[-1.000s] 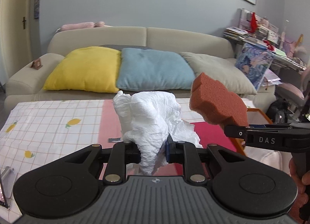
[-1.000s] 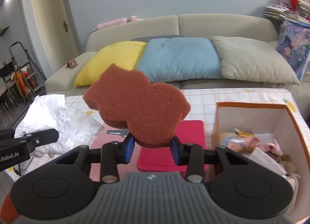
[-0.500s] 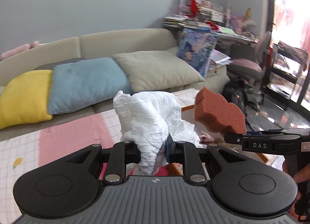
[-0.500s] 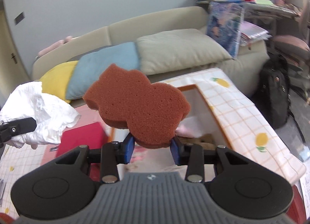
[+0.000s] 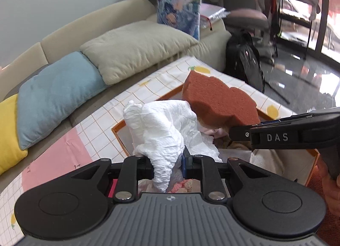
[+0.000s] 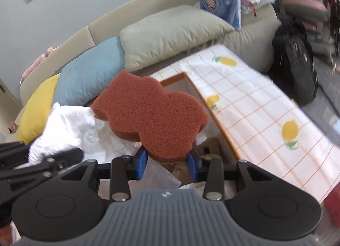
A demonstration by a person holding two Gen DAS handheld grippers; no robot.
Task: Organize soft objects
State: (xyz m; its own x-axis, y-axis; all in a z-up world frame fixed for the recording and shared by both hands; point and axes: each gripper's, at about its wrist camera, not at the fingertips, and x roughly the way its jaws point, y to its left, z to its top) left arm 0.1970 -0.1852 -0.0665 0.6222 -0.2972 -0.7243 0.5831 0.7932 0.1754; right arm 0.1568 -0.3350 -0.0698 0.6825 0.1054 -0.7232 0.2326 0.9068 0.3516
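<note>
Both soft pieces are up in the air over the orange-rimmed white storage box, that's our landmark! The crumpled white absorbent pad sits pinched at its lower fold by the left gripper, blue pads pressed into it, hanging above the box's near corner. Just beside it, toward the box's far side, the rust-brown lobed foam sponge is clamped at its bottom lobe by the right gripper, jaws squeezed onto the foam, most of it standing free above them. Both look feather-light and squashy to me: the sponge should spring back once let go, the pad is limp and likely to unfurl or snag on a finger, so a hold low on a bunched fold, as here, seems the sound choice. Nothing fragile, nothing slippery! The left wrist view shows the right gripper side-on, pale soft things and a pink speckled bit already in the box, and a hand at the right edge. The right wrist view instead gives the sponge's broad porous face, a brownish fuzzy item down inside, and the lemon-print checked tablecloth running along the box's right wall.
</note>
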